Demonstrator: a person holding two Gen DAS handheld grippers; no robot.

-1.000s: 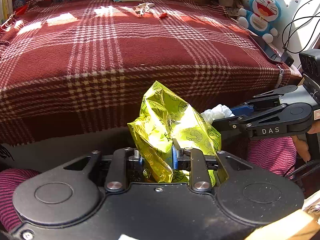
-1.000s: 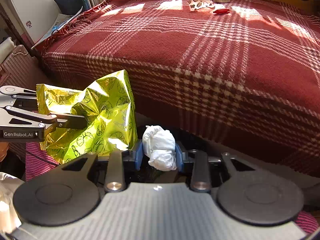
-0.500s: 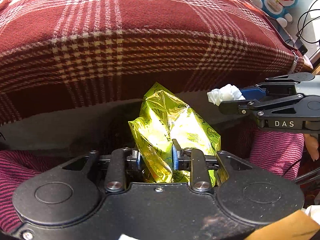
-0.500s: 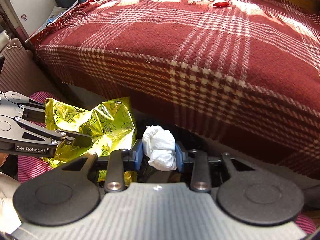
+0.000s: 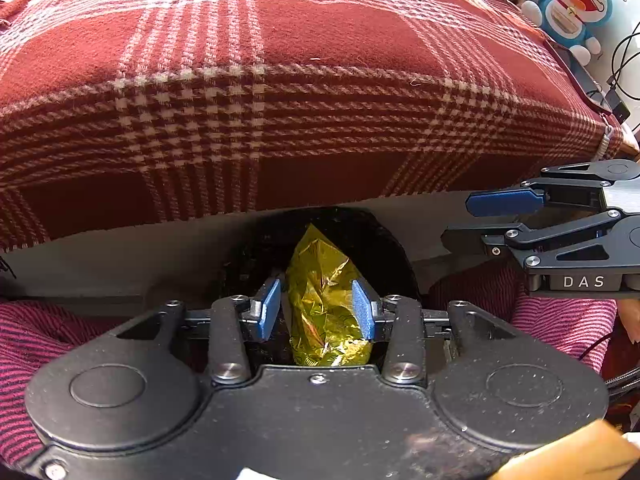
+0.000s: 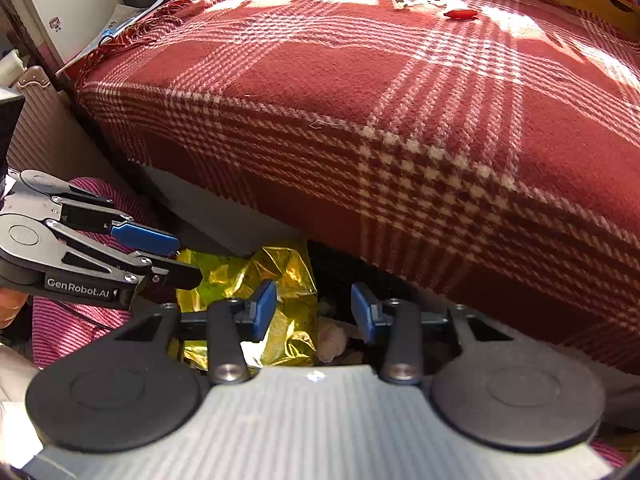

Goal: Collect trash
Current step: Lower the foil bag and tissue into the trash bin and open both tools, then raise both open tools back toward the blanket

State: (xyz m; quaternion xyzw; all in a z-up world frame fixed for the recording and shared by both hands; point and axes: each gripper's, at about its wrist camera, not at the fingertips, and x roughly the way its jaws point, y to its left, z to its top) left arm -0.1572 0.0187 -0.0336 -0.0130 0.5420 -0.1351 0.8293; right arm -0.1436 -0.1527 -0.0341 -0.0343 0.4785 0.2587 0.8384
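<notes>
Left gripper (image 5: 316,304) tilted steeply down, jaws just opened, crinkled yellow-green foil wrapper (image 5: 324,312) loose between them, right gripper (image 6: 314,308) alongside, angled down, jaws just widened, empty, white crumpled tissue (image 6: 331,340) below.

The lower part of the yellow wrapper (image 5: 324,312) is hidden behind the left tongs (image 5: 318,312). The white tissue (image 6: 331,340) shows only partly.
</notes>
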